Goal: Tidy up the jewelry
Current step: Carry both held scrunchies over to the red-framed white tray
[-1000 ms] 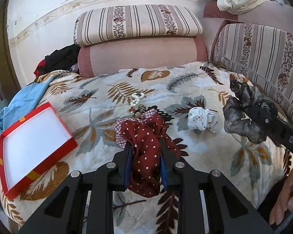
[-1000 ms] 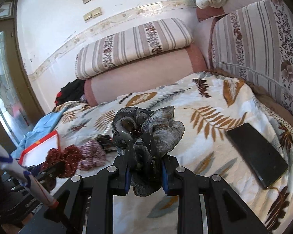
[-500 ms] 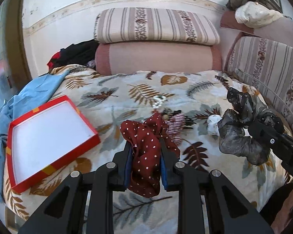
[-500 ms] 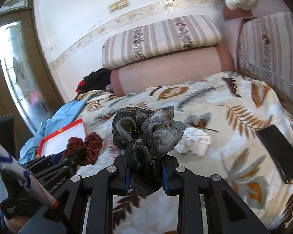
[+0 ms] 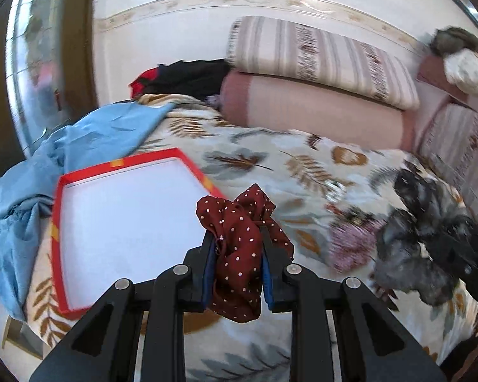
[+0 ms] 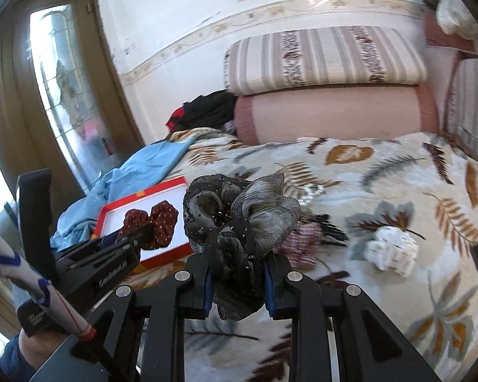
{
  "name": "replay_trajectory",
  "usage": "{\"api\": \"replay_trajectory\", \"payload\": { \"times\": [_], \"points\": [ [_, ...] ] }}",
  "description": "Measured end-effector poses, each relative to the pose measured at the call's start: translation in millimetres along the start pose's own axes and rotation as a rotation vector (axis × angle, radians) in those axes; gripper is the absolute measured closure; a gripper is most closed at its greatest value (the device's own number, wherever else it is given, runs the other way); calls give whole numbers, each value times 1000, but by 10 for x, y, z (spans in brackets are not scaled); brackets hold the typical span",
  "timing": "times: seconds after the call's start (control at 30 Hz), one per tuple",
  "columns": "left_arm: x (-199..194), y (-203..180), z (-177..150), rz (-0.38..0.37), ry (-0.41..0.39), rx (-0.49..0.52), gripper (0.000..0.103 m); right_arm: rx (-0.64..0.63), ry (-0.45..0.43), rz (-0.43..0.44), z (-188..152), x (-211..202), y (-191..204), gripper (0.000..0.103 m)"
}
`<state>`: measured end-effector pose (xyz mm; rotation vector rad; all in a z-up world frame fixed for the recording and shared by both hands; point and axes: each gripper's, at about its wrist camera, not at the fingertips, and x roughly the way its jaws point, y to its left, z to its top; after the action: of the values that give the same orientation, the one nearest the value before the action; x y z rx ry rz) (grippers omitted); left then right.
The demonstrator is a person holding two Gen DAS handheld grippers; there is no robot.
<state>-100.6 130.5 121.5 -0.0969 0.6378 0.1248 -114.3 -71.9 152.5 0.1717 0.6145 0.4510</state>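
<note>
1. Since a second ago the red tray (image 5: 58, 210) has swung from far left to just ahead-left of my left gripper (image 5: 238, 262), which pinches the red dotted scrunchie (image 5: 239, 238).
2. My right gripper (image 6: 237, 275) clamps the grey scrunchie (image 6: 239, 210), carried beside it so both can drop together, I judge.
3. Right of my jaws, the pink scrunchie (image 5: 350, 242) and white scrunchie (image 6: 392, 250) wait on the bedspread (image 5: 271, 159).

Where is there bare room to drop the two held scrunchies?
The white floor of the red box is bare, bordered by the blue cloth. Open blanket lies before the pink bolster. It is crowded around the pink scrunchie, beads and white scrunchie.
</note>
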Motion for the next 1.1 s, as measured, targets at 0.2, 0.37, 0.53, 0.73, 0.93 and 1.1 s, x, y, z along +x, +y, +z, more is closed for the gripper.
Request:
{"api": "replay_trajectory", "payload": {
  "times": [0.2,0.37,0.53,0.73,0.93,1.1],
  "points": [
    [207,554,195,92,24,-74,79,-23,42,64,212,304,293,76],
    [476,1119,379,178,58,-158,79,-42,105,132,421,727,597,76],
    [798,1620,508,280,83,-234,79,-61,167,180,588,1211,849,76],
    [1284,2062,534,346,165,-328,79,-69,248,196,744,1965,1094,75],
    [1562,2264,578,379,206,-363,79,-104,319,190,848,2682,1367,75],
    [1637,2339,597,450,219,-368,78,-103,362,205,860,3102,1529,75]
  ]
}}
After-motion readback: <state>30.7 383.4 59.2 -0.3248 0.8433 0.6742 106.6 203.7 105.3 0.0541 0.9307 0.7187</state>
